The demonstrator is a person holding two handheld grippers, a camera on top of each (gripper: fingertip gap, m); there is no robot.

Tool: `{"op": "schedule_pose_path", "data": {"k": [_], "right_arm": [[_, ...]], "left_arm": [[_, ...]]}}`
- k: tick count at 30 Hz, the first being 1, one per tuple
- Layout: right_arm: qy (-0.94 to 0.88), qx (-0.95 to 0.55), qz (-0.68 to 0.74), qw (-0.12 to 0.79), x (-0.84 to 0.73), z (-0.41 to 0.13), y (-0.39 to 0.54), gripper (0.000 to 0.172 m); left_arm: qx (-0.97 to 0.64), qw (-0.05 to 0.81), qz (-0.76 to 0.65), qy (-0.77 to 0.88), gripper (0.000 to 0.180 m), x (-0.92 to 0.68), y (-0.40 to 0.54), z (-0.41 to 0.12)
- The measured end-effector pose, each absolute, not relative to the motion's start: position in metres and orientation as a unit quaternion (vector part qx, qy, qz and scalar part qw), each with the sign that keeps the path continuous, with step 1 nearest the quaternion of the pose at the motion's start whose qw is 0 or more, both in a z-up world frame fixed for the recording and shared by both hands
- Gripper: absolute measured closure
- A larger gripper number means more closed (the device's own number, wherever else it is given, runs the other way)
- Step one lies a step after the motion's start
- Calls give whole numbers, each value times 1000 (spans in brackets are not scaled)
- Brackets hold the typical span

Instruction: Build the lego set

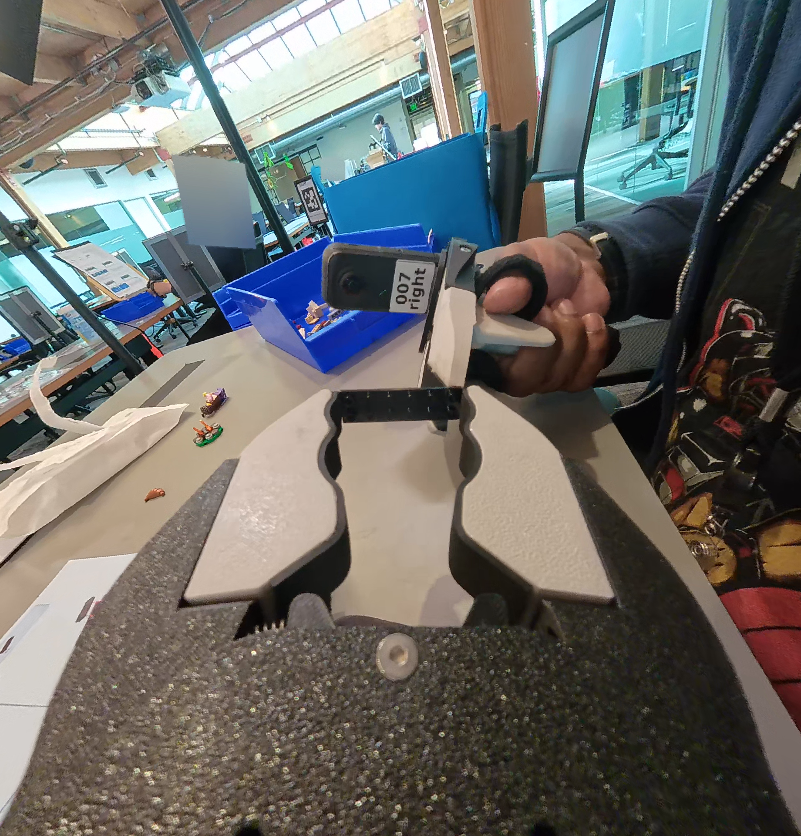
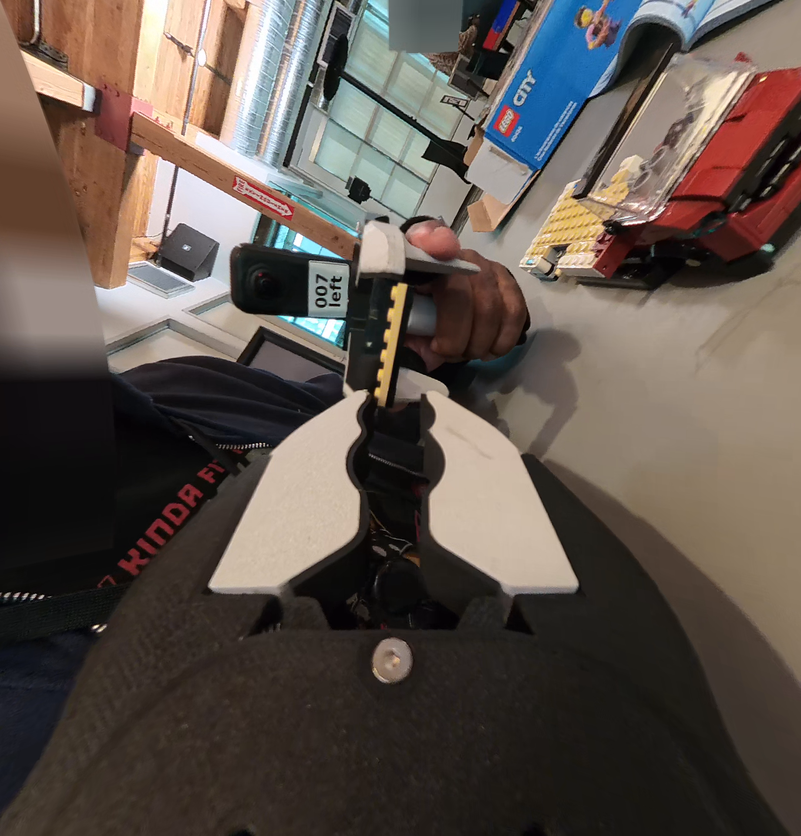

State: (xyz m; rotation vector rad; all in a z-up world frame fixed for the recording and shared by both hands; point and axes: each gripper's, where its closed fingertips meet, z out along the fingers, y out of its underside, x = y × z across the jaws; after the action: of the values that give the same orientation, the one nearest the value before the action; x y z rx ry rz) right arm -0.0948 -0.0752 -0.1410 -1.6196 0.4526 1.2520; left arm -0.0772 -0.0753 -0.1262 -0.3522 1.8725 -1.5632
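Fingers [image 1: 294, 452] of the left gripper [image 1: 401, 409] clamp a long black studded plate [image 1: 401, 407] by its two ends at centre frame, pads pressed against it, holding it level above the grey counter [image 1: 254, 375]. From the right gripper's camera the same piece shows edge-on as a black plate with a yellow studded plate [image 2: 392, 344] stacked on it, running up the middle of the frame. The right gripper [image 2: 394, 402] stands at a narrow gap around the plate's near end; one fingertip [image 2: 358, 402] sits right beside the yellow edge, and a visible gap remains at the other fingertip, so this pair is not gripping. In the left view that gripper [image 1: 439, 362] comes down from the upper right, held in a hand [image 1: 552, 316], to meet the plate's right end. Behind it a blue bin [image 1: 326, 316] holds small loose pieces; white paper [image 1: 73, 452] and two small brick figures [image 1: 211, 416] lie at left. In the right view a partly built red and yellow brick model [image 2: 706, 194] and a blue box [image 2: 561, 90] sit at upper right. With the plate pinched only at its ends, a sideways push from the right fingertips could twist it out of the left grasp or pry the yellow layer off, dropping parts onto the counter.
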Motion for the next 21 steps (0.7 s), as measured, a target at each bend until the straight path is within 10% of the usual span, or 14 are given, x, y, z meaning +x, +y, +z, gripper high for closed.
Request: {"op": "schedule_pose_path", "data": {"k": [21], "right_arm": [[156, -812, 154, 541, 13, -175, -144, 145]], "left_arm": [[-262, 282, -613, 690, 130, -18, -115, -127]]}}
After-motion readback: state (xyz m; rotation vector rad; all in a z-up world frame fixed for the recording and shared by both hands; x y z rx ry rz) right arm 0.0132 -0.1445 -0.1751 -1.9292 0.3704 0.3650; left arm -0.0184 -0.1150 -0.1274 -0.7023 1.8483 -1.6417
